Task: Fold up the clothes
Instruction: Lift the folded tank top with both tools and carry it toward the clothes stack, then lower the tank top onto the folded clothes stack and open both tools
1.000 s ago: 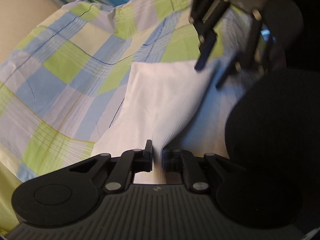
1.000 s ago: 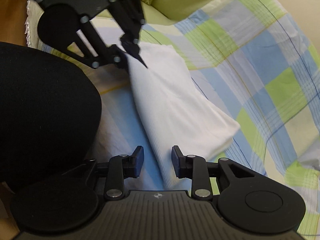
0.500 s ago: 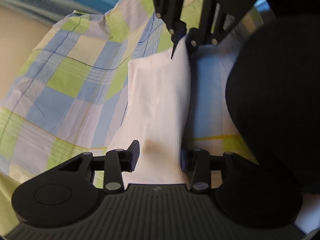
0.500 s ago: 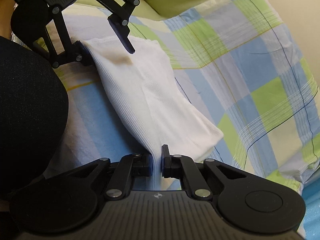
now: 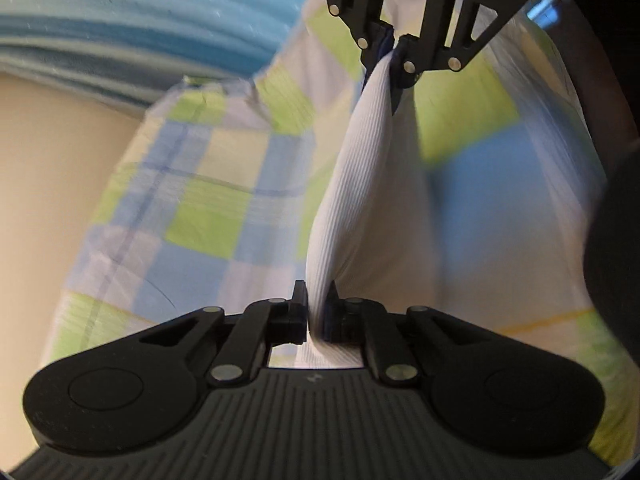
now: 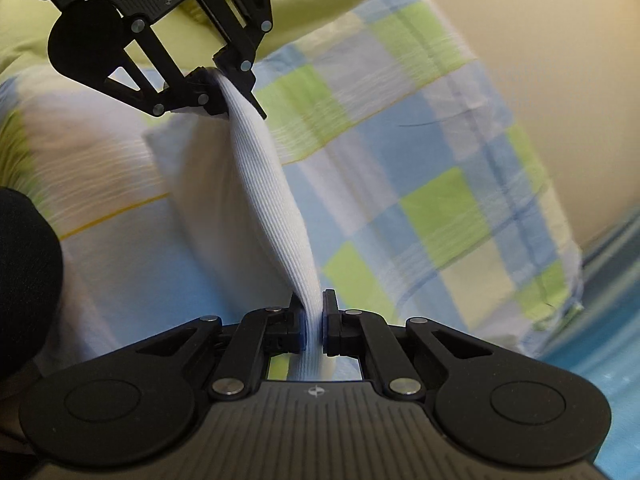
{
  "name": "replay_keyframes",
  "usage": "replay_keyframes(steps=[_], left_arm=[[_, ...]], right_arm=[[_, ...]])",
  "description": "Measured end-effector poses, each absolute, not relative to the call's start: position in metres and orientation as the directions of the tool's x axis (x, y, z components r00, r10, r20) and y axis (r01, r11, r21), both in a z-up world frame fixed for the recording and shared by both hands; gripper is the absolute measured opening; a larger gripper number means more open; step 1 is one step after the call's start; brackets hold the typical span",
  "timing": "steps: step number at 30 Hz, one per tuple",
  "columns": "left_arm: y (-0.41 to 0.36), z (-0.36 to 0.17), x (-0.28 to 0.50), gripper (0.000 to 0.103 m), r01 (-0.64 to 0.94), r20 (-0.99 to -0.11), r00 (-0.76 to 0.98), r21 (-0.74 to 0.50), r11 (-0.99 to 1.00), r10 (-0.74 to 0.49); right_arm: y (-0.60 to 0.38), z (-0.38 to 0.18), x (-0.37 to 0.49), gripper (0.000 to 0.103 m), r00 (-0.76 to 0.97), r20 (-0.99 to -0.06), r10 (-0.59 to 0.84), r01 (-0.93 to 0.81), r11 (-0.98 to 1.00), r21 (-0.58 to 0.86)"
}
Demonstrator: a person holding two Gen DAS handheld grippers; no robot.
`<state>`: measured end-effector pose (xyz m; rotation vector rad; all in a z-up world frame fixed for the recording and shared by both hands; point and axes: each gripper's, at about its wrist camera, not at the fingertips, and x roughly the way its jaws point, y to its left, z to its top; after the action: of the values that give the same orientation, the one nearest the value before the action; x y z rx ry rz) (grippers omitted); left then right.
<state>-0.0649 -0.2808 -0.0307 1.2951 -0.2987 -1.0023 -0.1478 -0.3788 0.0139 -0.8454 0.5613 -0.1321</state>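
A folded white ribbed garment (image 5: 360,184) hangs stretched between my two grippers, lifted off the checked bedsheet (image 5: 208,200). My left gripper (image 5: 316,312) is shut on one end of it. At the top of the left wrist view the right gripper (image 5: 396,46) pinches the far end. In the right wrist view my right gripper (image 6: 314,320) is shut on the white garment (image 6: 264,184), and the left gripper (image 6: 224,80) clamps the other end at the upper left. The lower part of the cloth sags toward the bed.
The blue, green and white checked bedsheet (image 6: 420,168) covers the bed. A green pillow (image 6: 320,0) lies at the head. A blue striped mat (image 5: 140,20) and beige floor (image 5: 52,184) lie past the bed's edge. A person's dark clothing (image 6: 24,280) is close by.
Both grippers have closed on opposite ends of the white garment and raised it off the sheet. A second ago it lay flat with the right gripper open.
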Motion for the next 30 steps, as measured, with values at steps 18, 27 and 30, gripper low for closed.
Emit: replay_keyframes(steps=[18, 27, 30], left_arm=[[-0.381, 0.051, -0.313, 0.007, 0.354, -0.252, -0.167, 0.887, -0.297, -0.953], [-0.492, 0.046, -0.466, 0.005, 0.232, -0.344, -0.445, 0.848, -0.477, -0.827], [-0.552, 0.06, -0.501, 0.005, 0.211, -0.335, -0.491, 0.85, -0.482, -0.805]], right_arm=[[-0.381, 0.1, -0.482, 0.004, 0.391, -0.285, -0.875, 0.416, 0.444, -0.794], [-0.449, 0.095, -0.624, 0.004, 0.102, -0.365, -0.926, 0.532, 0.36, -0.766], [-0.488, 0.105, -0.662, 0.004, 0.019, -0.327, -0.945, 0.538, 0.285, -0.793]])
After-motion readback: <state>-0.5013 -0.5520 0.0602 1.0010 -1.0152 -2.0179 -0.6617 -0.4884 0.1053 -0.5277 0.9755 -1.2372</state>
